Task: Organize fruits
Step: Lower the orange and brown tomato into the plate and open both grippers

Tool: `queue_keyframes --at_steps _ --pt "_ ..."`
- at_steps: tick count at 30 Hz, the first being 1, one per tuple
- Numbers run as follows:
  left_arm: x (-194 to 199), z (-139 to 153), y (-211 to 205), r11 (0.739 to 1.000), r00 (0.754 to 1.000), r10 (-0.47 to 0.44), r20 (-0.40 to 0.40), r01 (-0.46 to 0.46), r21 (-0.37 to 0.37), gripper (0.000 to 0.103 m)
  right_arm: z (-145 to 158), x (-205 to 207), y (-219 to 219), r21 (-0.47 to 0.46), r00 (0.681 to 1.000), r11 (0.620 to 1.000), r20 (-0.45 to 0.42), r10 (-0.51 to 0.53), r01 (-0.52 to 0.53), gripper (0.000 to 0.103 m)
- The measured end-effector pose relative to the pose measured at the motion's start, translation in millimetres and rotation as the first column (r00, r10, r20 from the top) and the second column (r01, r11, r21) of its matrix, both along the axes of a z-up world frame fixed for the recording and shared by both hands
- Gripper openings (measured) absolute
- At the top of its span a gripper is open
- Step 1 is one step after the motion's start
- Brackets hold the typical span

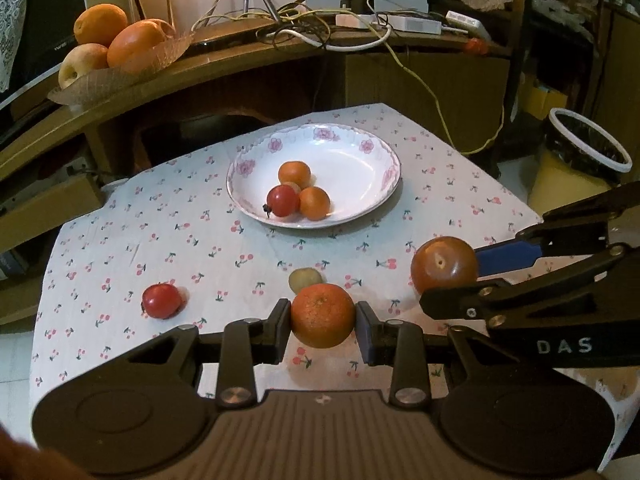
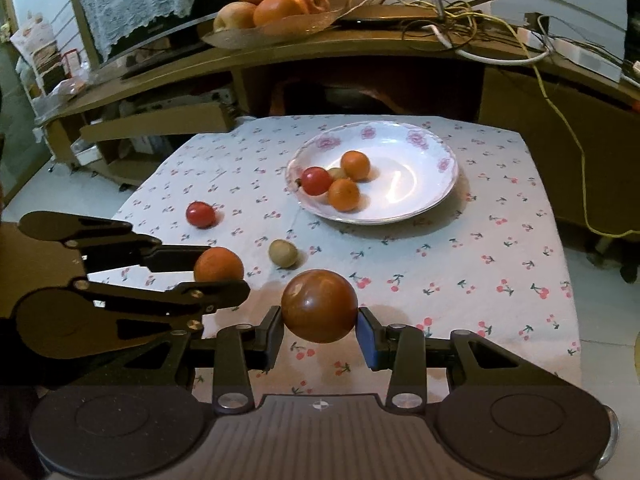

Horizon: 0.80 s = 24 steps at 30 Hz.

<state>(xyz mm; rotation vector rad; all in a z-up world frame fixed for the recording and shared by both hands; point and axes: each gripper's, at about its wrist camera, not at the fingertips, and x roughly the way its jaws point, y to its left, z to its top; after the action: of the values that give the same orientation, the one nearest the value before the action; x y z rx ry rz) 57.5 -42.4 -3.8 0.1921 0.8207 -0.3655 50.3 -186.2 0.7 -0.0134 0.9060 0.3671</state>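
My left gripper (image 1: pixel 323 322) is shut on an orange tangerine (image 1: pixel 323 315), held just above the cherry-print tablecloth near its front. My right gripper (image 2: pixel 320 326) is shut on a dark red-brown round fruit (image 2: pixel 319 305); that fruit also shows in the left wrist view (image 1: pixel 444 265), to the right of the tangerine. A white floral plate (image 1: pixel 360 160) at the table's far middle holds two small oranges, a red tomato and a small pale fruit. A red tomato (image 1: pixel 161 300) and a small greenish fruit (image 1: pixel 305 279) lie loose on the cloth.
A wooden desk (image 1: pixel 224 64) behind the table carries a glass bowl of large oranges and apples (image 1: pixel 116 40) and tangled cables (image 1: pixel 320 28). A bin with a black liner (image 1: pixel 584 152) stands on the floor at the right.
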Motion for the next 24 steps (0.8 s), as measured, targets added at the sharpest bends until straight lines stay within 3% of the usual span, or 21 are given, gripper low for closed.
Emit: queue_keyframes --at_steps 10,24 --pt "31.1 17.5 -2.8 1.000 0.998 0.004 0.061 -0.004 0.005 0.039 10.3 23.1 -3.0 0.023 0.999 0.999 0.034 -0.041 0.040 0.040" --pt "114.0 12.2 -14.9 0.999 0.996 0.027 0.089 -0.029 0.018 0.038 7.3 101.7 -16.4 0.063 0.992 0.992 0.045 -0.115 0.112 0.042"
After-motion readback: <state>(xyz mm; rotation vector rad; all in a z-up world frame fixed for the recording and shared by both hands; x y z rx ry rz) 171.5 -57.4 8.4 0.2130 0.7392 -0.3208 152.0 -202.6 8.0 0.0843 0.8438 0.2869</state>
